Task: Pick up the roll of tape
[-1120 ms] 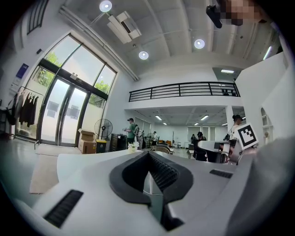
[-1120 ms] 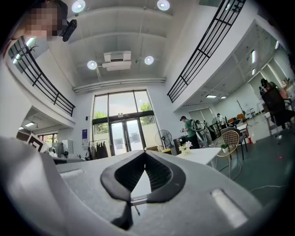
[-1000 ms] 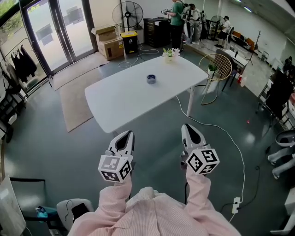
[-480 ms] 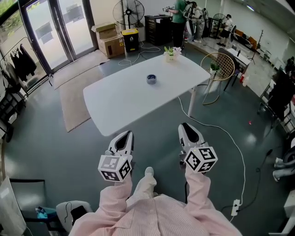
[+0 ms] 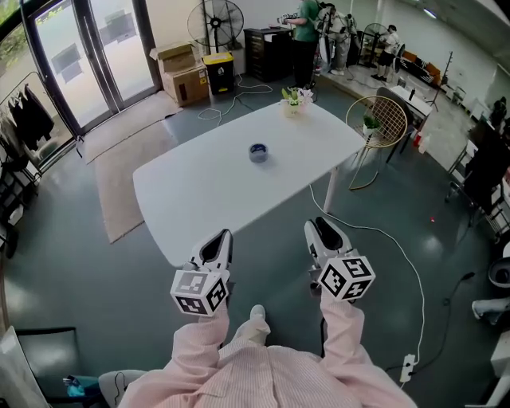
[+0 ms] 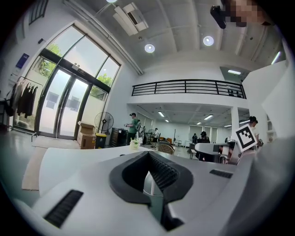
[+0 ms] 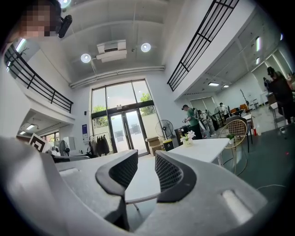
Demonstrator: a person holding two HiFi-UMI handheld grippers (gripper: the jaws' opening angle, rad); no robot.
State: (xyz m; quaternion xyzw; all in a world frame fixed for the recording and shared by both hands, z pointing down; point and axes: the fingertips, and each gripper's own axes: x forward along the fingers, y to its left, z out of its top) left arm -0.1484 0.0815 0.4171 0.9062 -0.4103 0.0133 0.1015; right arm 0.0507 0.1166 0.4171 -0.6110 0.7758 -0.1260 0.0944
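The roll of tape (image 5: 257, 152), a small blue-grey ring, lies flat near the middle of the white table (image 5: 199, 191). Both grippers are held level over the floor, short of the table's near edge and far from the tape. My left gripper (image 5: 217, 239) points at the table with its tips together and nothing between them (image 6: 148, 153). My right gripper (image 5: 321, 229) has its jaws opening, with a clear gap between the ribbed pads (image 7: 144, 156) and only the table's edge seen through it.
A small pot of flowers (image 5: 293, 100) stands at the table's far end. A gold wire chair (image 5: 374, 119) is at the table's right, and a white cable (image 5: 382, 239) trails over the floor. Cardboard boxes (image 5: 183, 76), a fan (image 5: 219, 24) and people (image 5: 307, 32) are beyond.
Both grippers have moved forward toward the table, whose near edge now lies just ahead of them. The right gripper's jaws have spread apart.
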